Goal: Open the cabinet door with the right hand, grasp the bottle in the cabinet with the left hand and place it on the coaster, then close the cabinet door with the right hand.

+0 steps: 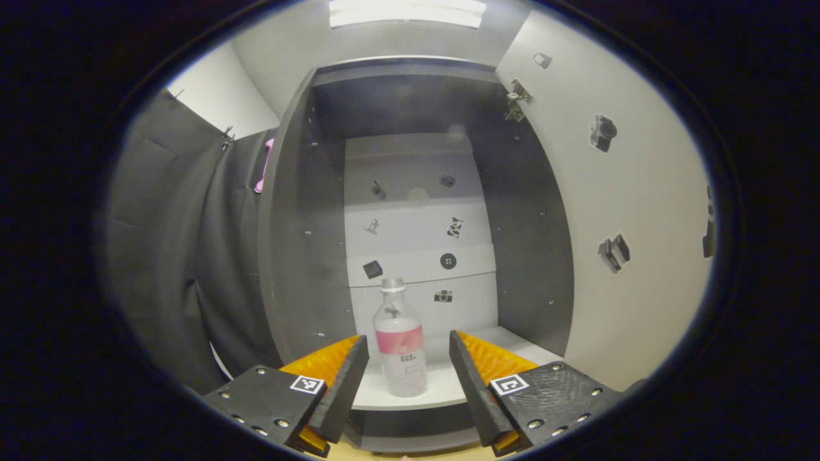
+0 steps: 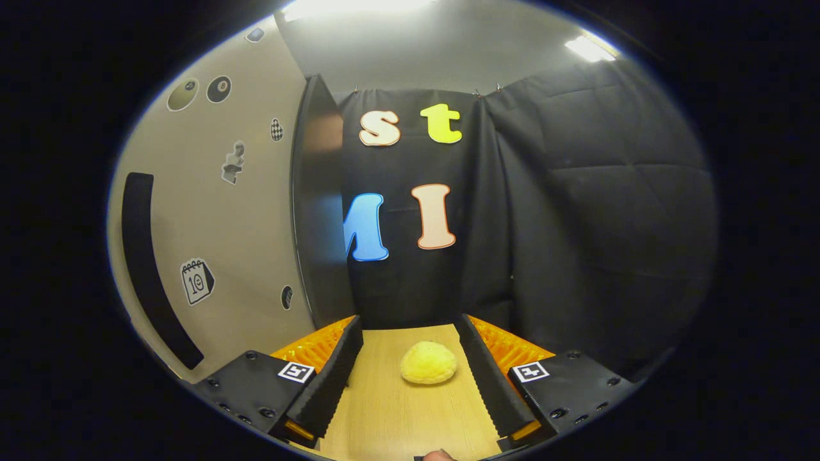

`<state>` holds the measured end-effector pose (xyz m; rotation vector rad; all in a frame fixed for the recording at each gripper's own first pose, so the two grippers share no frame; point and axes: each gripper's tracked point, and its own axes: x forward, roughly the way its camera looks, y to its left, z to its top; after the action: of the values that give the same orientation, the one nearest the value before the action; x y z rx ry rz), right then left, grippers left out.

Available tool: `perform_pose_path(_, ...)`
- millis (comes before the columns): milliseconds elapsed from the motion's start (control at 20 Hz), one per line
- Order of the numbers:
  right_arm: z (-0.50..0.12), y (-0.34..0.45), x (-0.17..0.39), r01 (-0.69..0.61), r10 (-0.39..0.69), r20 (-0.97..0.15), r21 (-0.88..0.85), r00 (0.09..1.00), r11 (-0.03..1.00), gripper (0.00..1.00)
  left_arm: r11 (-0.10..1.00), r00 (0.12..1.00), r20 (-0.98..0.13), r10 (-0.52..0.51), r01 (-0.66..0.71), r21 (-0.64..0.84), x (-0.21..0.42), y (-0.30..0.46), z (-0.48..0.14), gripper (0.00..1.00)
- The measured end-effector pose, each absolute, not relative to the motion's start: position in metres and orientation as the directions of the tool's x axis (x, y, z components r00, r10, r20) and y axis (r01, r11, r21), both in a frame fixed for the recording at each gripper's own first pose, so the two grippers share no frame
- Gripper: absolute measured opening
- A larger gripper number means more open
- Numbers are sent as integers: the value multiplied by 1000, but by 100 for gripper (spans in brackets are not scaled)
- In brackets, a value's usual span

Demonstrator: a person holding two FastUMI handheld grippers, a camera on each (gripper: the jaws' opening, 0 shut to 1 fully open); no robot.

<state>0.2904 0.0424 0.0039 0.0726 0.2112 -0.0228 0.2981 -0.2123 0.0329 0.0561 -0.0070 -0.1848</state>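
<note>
Cabinet door (image 1: 631,211) open, left gripper (image 1: 409,368) jaws spread w/ bottle (image 1: 400,342) standing just beyond between them; right gripper (image 2: 410,368) jaws spread over counter (image 2: 397,416), yellow coaster (image 2: 428,362) between.

You have bright ceiling panels (image 1: 407,13) glaring high above the spread jaws, dim shadowed cabinet interior (image 1: 410,102) ahead of them, soft haze over its back wall, strong fisheye bending toward the edges, second ceiling light (image 2: 586,48) up right, warm evenly lit tabletop (image 2: 397,410) between the jaws
</note>
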Motion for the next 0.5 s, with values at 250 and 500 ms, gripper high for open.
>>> perform_pose_path(250,-6,39,298,95,-80,-228,57,970,994,96,979,979,-35,-200,201,30,338,-211,10,78)
perform_pose_path(500,-12,44,307,129,-115,-241,44,964,991,96,978,976,-75,-204,207,30,366,-208,-13,76)
